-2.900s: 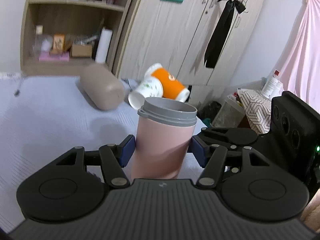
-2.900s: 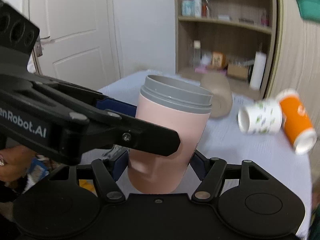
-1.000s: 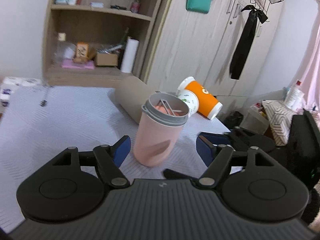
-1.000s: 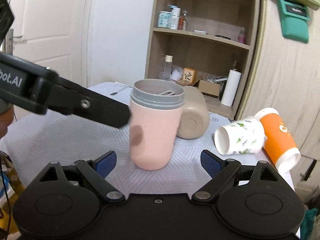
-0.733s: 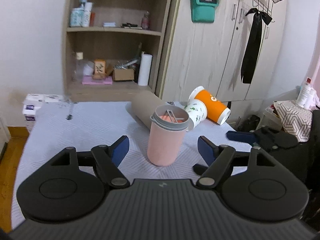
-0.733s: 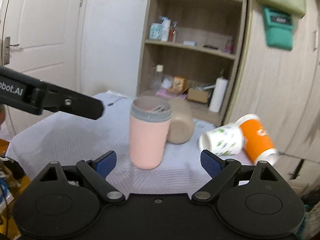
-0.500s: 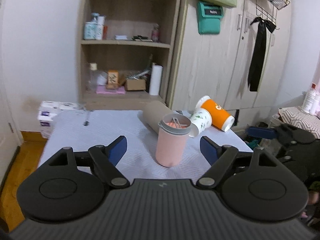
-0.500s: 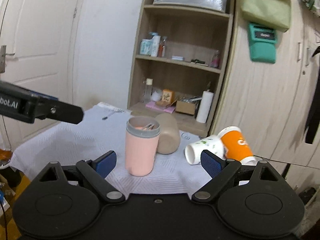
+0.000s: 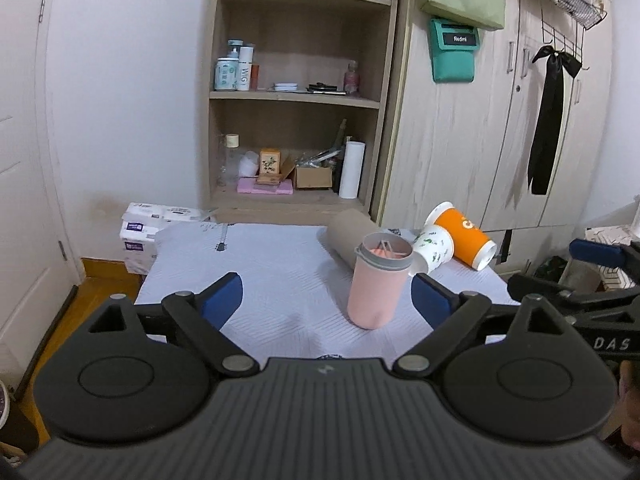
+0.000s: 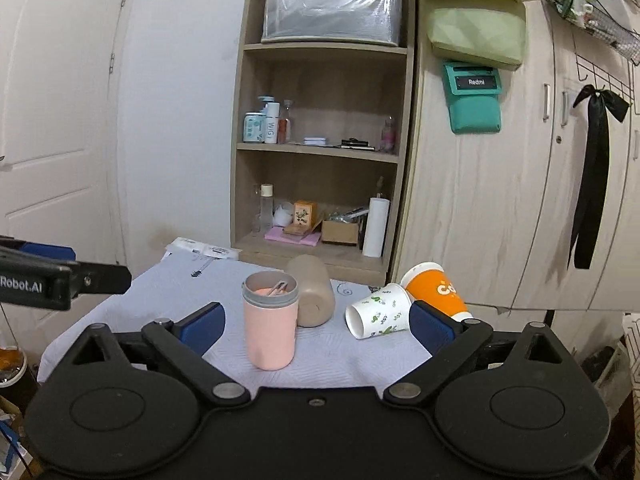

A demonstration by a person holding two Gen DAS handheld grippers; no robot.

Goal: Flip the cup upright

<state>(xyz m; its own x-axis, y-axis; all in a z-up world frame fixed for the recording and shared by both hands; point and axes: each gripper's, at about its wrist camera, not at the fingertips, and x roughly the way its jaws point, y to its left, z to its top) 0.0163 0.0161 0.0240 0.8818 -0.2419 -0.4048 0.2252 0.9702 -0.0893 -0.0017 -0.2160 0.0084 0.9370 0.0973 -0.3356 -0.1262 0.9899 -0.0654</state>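
A pink cup with a grey rim stands upright on the table's white cloth. My left gripper is open and empty, well back from the cup. My right gripper is open and empty, also back from it. A beige cup lies on its side just behind the pink one. A white leaf-print paper cup and an orange paper cup lie on their sides to the right.
A wooden shelf unit and a wardrobe stand behind the table. A white door is on the left. Tissue packs sit on the floor by the table's far left corner.
Both grippers let go of the pink cup, opened and pulled back and up. The cup stays upright on the cloth.
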